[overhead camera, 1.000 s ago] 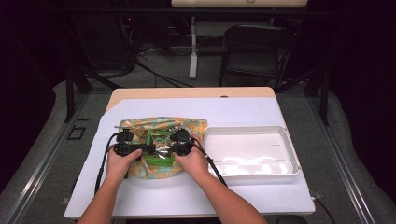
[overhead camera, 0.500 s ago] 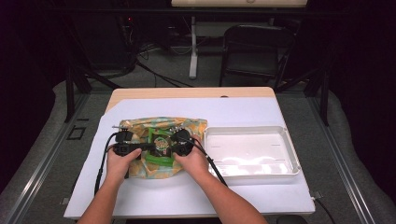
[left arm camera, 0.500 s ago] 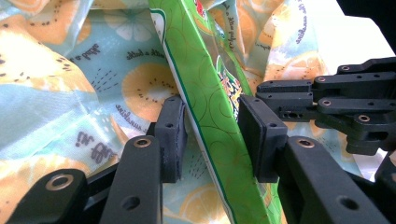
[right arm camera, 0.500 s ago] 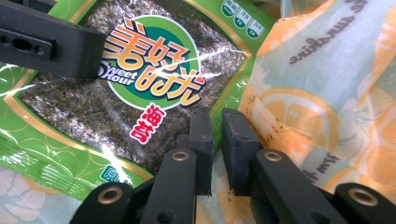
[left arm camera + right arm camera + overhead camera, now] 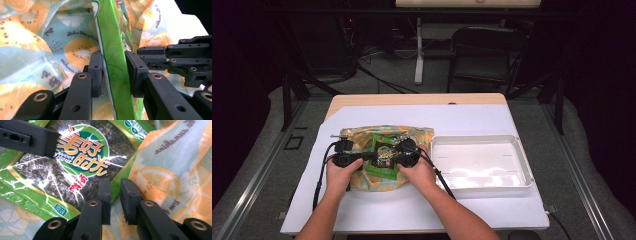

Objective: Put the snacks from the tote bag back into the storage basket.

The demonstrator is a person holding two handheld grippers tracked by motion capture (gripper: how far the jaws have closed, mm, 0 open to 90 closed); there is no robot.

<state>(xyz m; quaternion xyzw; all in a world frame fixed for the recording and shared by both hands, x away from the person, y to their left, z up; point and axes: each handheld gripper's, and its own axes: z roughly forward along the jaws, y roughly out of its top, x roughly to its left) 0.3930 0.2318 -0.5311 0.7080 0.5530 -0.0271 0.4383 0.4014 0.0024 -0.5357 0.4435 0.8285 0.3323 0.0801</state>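
A fruit-print bag [image 5: 417,135] lies on the white table with a green seaweed packet [image 5: 382,171] at its mouth. My left gripper [image 5: 369,157] is shut on the packet's edge. In the left gripper view its pads clamp the green foil [image 5: 111,50] at the gripper [image 5: 114,72], with the bag's cloth [image 5: 37,45] behind. My right gripper [image 5: 395,159] faces it from the right. In the right gripper view its jaws [image 5: 116,192] are nearly together on the bag's edge [image 5: 170,170], beside the packet's printed face [image 5: 75,157].
A white plastic tray [image 5: 482,162] sits right of the bag, close to my right hand. The table's wooden far edge [image 5: 417,99] lies beyond the white sheet. Chairs and stands fill the dark floor behind.
The green packet has come slightly further up out of the bag between the two grippers. Both hands have stayed almost where they were.
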